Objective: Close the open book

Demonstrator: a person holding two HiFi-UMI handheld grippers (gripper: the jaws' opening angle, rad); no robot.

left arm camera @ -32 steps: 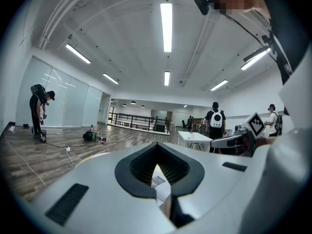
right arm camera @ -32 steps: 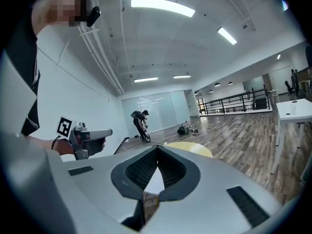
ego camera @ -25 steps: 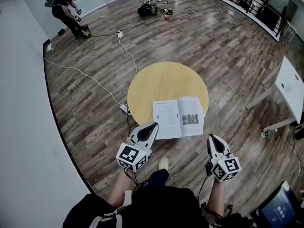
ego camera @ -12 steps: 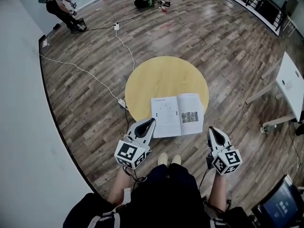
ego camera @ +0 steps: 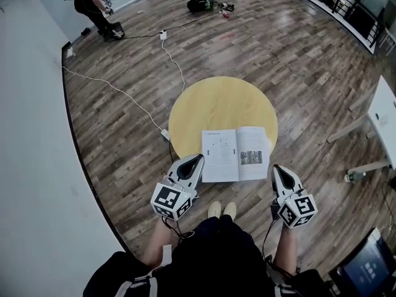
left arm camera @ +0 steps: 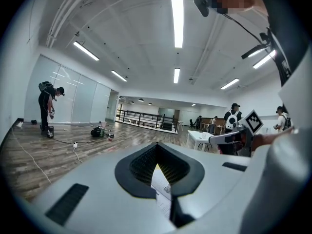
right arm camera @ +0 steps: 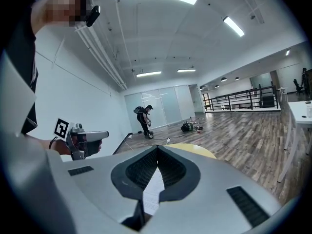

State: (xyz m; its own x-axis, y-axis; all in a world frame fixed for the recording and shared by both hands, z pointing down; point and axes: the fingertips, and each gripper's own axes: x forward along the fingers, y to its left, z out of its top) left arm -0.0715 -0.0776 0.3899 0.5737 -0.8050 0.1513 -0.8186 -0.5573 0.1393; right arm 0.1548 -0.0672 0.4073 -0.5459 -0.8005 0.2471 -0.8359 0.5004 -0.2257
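An open book [ego camera: 236, 154] lies flat, pages up, on the near edge of a round yellow table [ego camera: 223, 104]. My left gripper [ego camera: 197, 159] is just off the book's left edge, shut and empty, tips pointing at the table. My right gripper [ego camera: 277, 167] is just off the book's lower right corner, also shut and empty. Neither touches the book. In the left gripper view the jaws [left arm camera: 157, 146] meet at their tips, and a strip of the book [left arm camera: 161, 186] shows below them. In the right gripper view the right gripper [right arm camera: 157, 150] looks the same, with the book [right arm camera: 152, 189] in the slit.
A white cable [ego camera: 117, 91] and a power strip [ego camera: 165, 133] lie on the wood floor left of the table. A person [ego camera: 93, 5] stands far back left, near a bag with clutter [ego camera: 204, 4]. A white table [ego camera: 387, 113] is at right. My shoes [ego camera: 221, 210] are below the book.
Both grippers have edged forward, the right one up beside the book's near right corner. A second shoe has come in beside the first. The book still lies open.
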